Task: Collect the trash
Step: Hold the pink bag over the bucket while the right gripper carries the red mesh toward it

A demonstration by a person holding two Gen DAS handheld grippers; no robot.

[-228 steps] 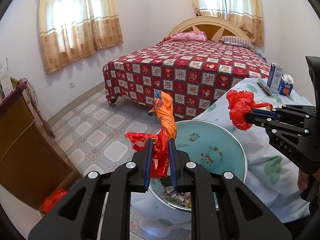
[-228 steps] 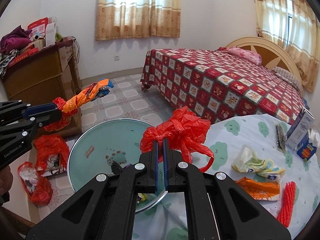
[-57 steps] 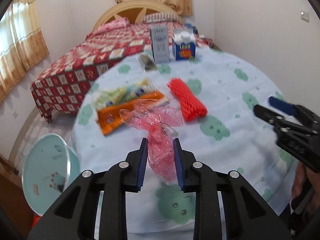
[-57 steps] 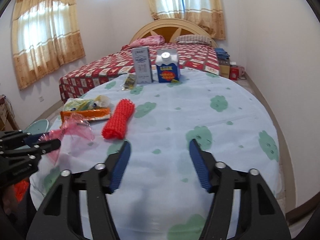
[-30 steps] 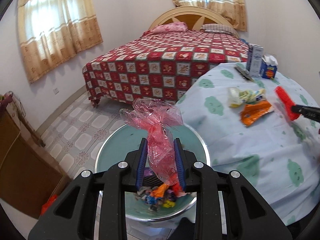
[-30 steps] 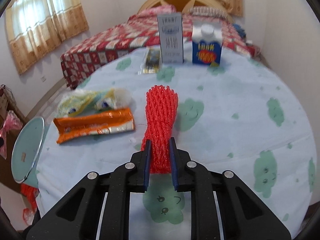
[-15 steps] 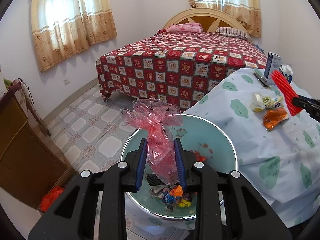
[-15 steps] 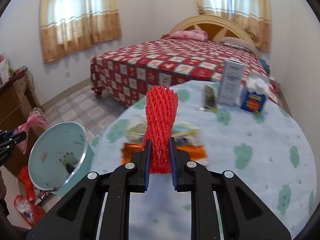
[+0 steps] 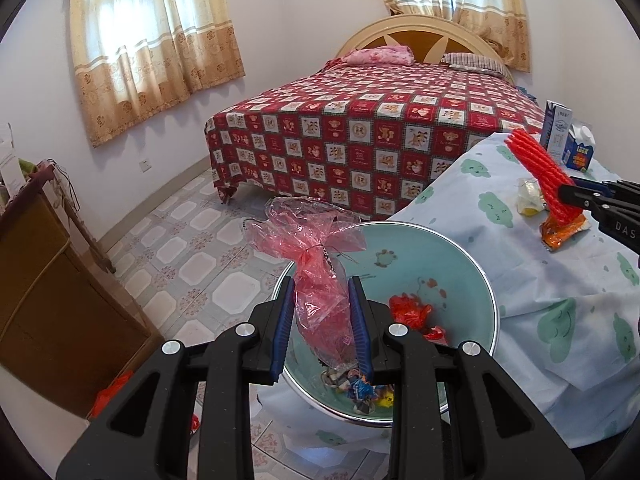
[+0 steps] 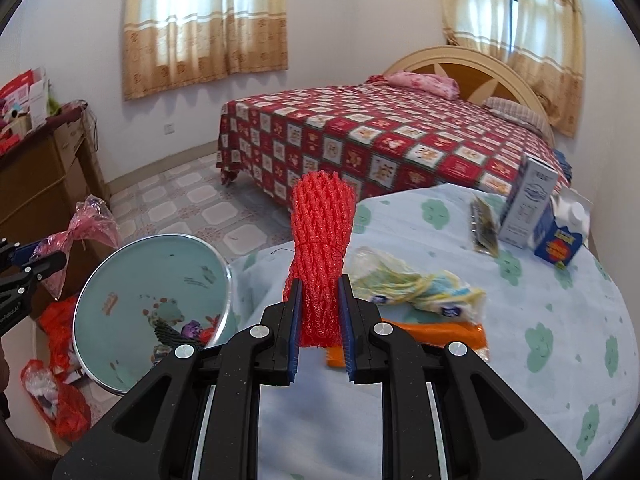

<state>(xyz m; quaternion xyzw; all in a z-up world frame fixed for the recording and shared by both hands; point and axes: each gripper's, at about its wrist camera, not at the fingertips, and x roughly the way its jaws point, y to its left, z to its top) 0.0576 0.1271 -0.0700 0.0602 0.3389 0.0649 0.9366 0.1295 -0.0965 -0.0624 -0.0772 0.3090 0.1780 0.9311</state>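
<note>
My left gripper (image 9: 322, 328) is shut on a pink plastic bag (image 9: 316, 280) and holds it over the teal basin (image 9: 460, 256), which has wrappers and a red bag at its bottom. My right gripper (image 10: 320, 332) is shut on a red foam net sleeve (image 10: 322, 240) and holds it above the table's left edge, beside the basin (image 10: 120, 280). The net sleeve also shows in the left wrist view (image 9: 540, 168). An orange wrapper (image 10: 440, 338) and a pale yellow wrapper (image 10: 416, 284) lie on the tablecloth (image 10: 520, 380).
A grey carton (image 10: 528, 200), a blue milk carton (image 10: 562, 236) and a dark flat packet (image 10: 482, 228) stand at the table's far side. A bed (image 9: 380, 128) lies behind. A wooden cabinet (image 9: 44, 280) and red bags (image 10: 60, 392) are on the floor at left.
My left gripper has moved closer over the basin with the pink bag. My right gripper has carried the red net sleeve left toward the basin.
</note>
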